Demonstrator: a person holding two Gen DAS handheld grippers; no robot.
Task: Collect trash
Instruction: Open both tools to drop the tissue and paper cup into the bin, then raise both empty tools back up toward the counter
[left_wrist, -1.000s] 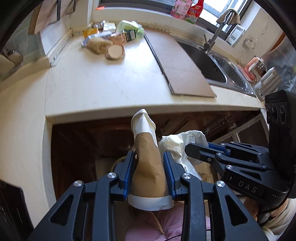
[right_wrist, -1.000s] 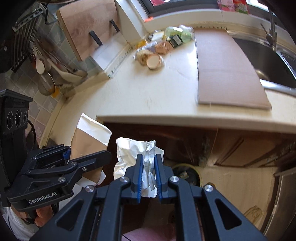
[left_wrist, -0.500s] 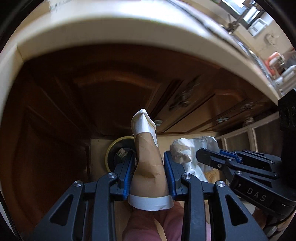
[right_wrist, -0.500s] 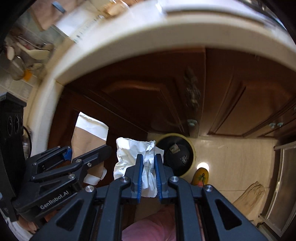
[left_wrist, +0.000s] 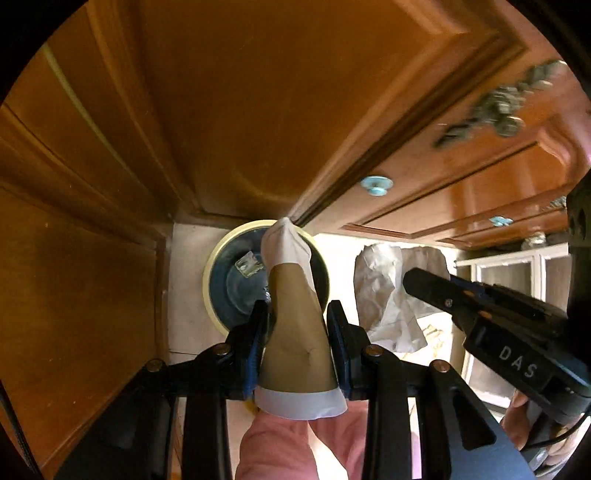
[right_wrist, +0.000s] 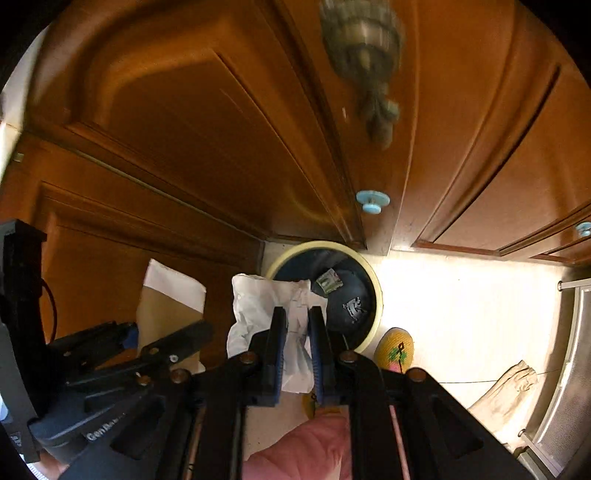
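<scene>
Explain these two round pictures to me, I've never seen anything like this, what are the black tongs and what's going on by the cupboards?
No robot here: a person holds a hand-held two-finger gripper in each hand, and each gripper carries a wide-angle camera looking along its fingers. That lens makes the pictures round and bends the wooden cabinet doors.

One picture is from the left gripper. It is shut on a brown paper piece with white ends. The other is from the right gripper, shut on a crumpled white paper. Each camera also catches the other gripper at the side.

Both point down at a round trash bin with a pale rim on the light floor, with a few scraps already inside. A yellow knitted slipper shows beside it.
</scene>
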